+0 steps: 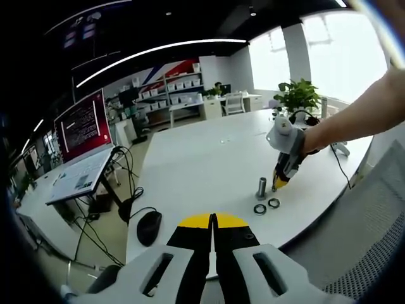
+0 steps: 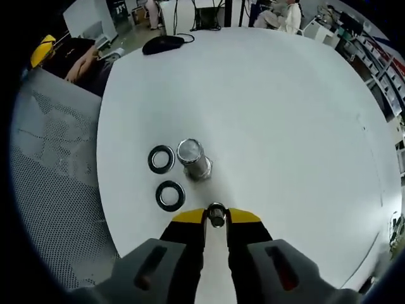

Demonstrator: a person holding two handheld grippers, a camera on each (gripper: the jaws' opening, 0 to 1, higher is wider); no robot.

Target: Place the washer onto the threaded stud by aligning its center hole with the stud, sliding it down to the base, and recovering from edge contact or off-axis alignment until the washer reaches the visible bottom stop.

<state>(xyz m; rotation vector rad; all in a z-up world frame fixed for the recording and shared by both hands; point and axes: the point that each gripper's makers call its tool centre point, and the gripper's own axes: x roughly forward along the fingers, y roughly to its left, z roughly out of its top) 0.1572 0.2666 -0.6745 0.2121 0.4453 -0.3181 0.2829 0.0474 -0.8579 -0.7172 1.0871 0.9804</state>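
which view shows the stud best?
Right gripper view: the stud is close, seen from above, standing on the table beside two washers. In the left gripper view it is small and distant, next to the right gripper.

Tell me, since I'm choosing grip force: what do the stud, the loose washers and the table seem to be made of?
Stud: probably bare steel, with a silvery, shiny top and faint thread lines. Two washers: dark rings with a dull sheen, possibly blackened metal or rubber-faced; unclear. Table: smooth matte white, likely laminate. The right gripper holds a small shiny metal ring.
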